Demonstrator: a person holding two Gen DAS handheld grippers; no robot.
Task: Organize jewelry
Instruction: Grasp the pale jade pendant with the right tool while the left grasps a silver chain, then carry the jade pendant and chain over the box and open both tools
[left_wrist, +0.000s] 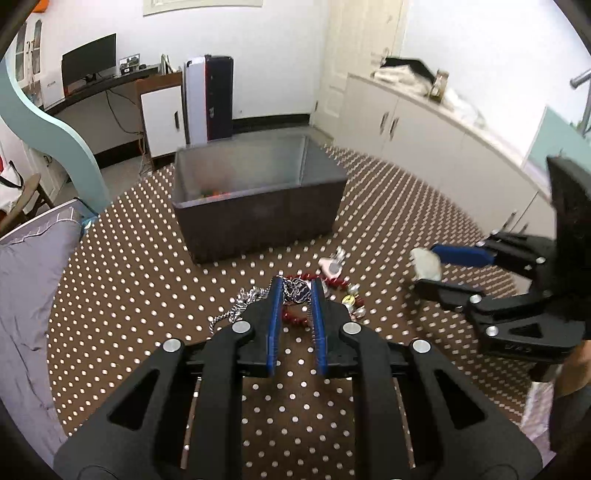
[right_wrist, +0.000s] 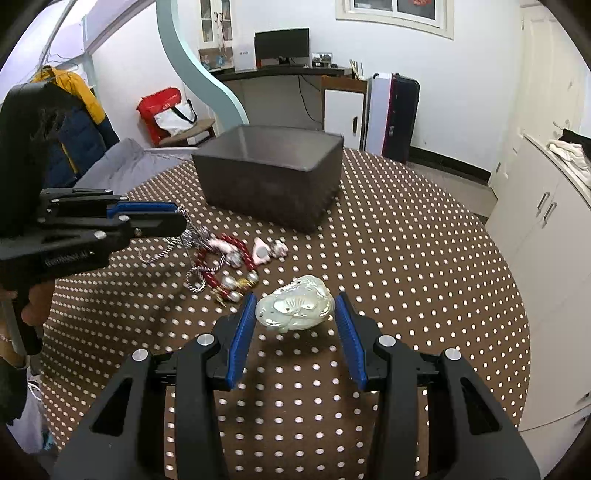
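A dark grey plastic bin (right_wrist: 271, 177), rectangular with smooth, slightly glossy walls, stands on the round surface (right_wrist: 424, 266), whose brown cover is dotted with small white spots. From the left wrist view something red and orange (left_wrist: 216, 193) lies at the bottom of the bin, too blurred to name.

In front of the bin lies the jewelry heap: a string of glossy red beads (right_wrist: 207, 266) with pearly and gold ones at one end, a twisted silver-and-dark cord (right_wrist: 166, 251), and pale pink pieces (right_wrist: 264, 252) just beside them.

The left tongs (left_wrist: 296, 286), black with ribbed blue pads, are clenched on a dark patterned piece with silvery chain (left_wrist: 299, 290) over the heap.

The right tongs (right_wrist: 295, 306) grasp a pale green carved pendant (right_wrist: 295, 308), smooth, rounded and translucent like jade, held above the surface in front of the bin and to the right of the heap.
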